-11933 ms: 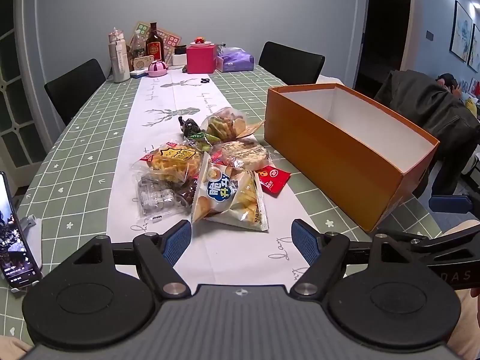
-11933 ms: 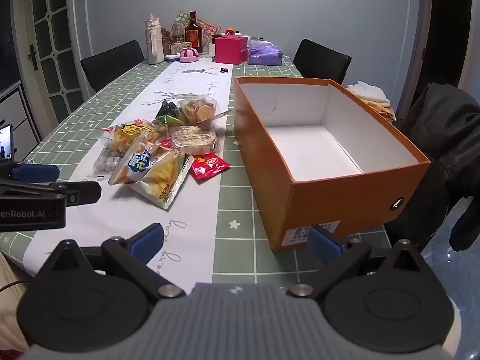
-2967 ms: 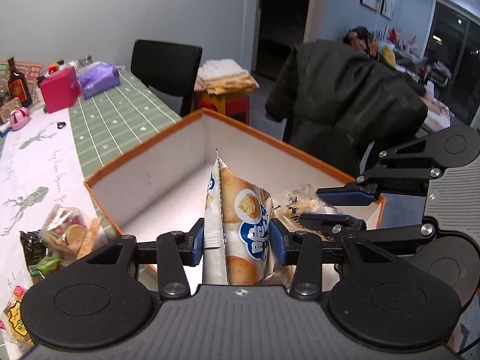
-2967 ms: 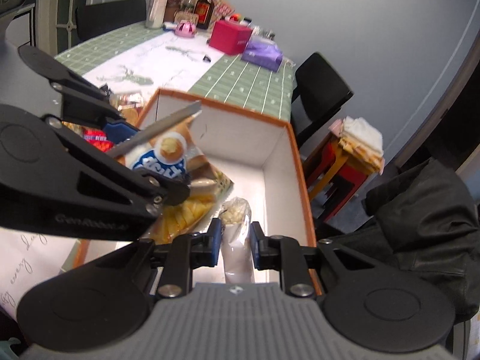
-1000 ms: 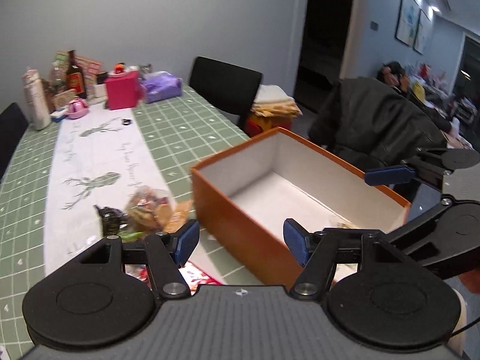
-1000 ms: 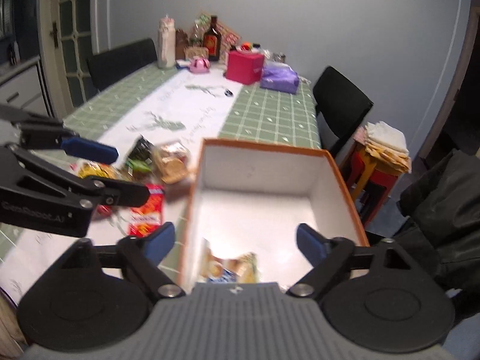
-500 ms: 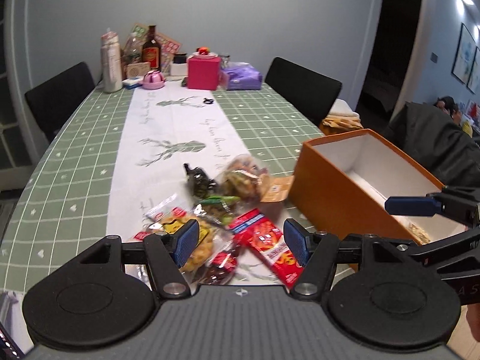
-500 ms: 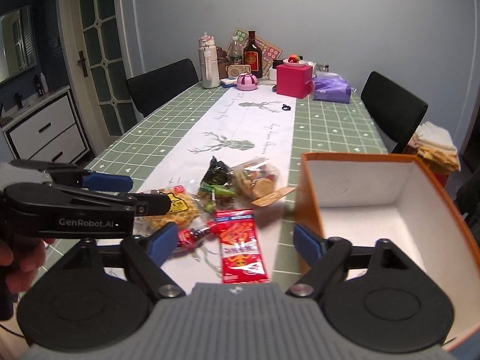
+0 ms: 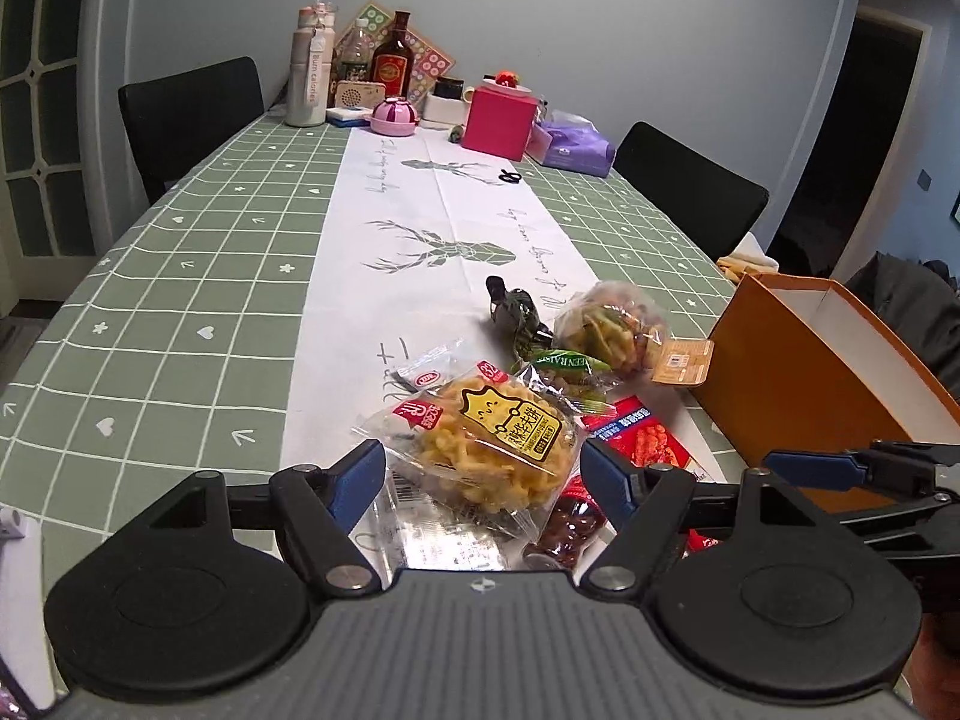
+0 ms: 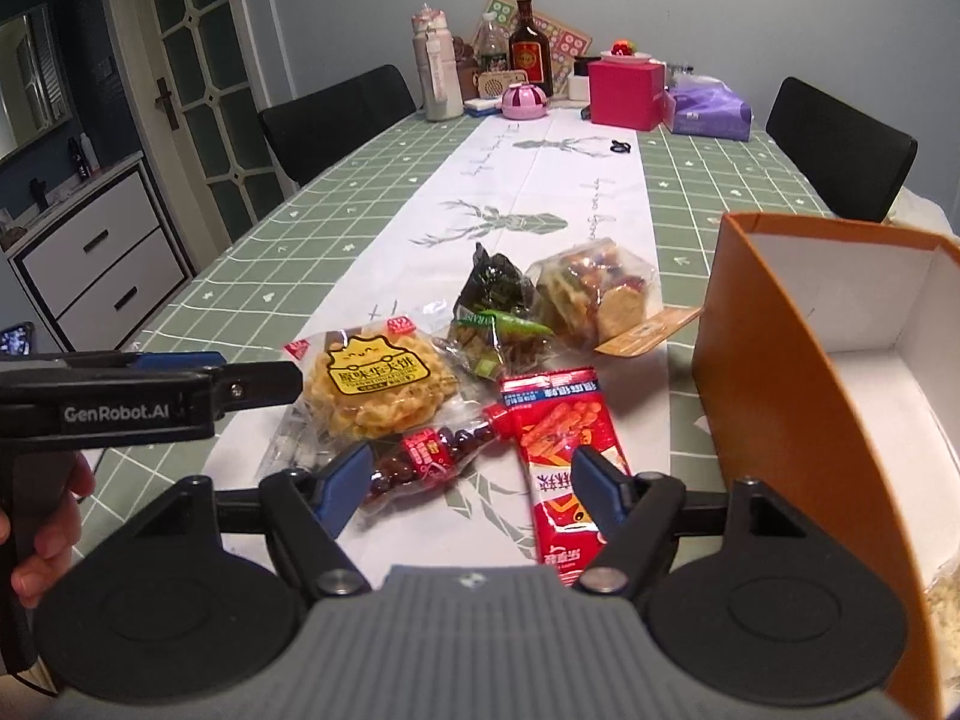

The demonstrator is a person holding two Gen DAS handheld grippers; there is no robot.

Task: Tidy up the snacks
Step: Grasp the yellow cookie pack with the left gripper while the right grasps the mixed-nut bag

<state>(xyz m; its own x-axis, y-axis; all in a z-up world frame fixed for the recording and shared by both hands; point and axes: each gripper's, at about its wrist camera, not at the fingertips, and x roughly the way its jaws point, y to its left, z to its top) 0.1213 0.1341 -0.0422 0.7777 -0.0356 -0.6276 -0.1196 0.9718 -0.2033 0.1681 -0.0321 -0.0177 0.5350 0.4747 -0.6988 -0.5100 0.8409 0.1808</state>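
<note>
A pile of snacks lies on the white runner. My left gripper is open just above a yellow cracker bag, also seen in the right wrist view. My right gripper is open over a bag of red dates and a red stick-snack packet. Behind lie a green raisin bag, a dark packet and a clear mixed-cracker bag. The orange box stands to the right, a snack bag partly visible in its near end.
Bottles, a pink box, a purple tissue pack and small items crowd the table's far end. Black chairs stand at both sides. A phone lies at the left edge. A cabinet stands left.
Both grippers have dropped lower and closer to the snack pile since half a second ago. Three seconds ago each held a snack bag over the box; both are now empty.
</note>
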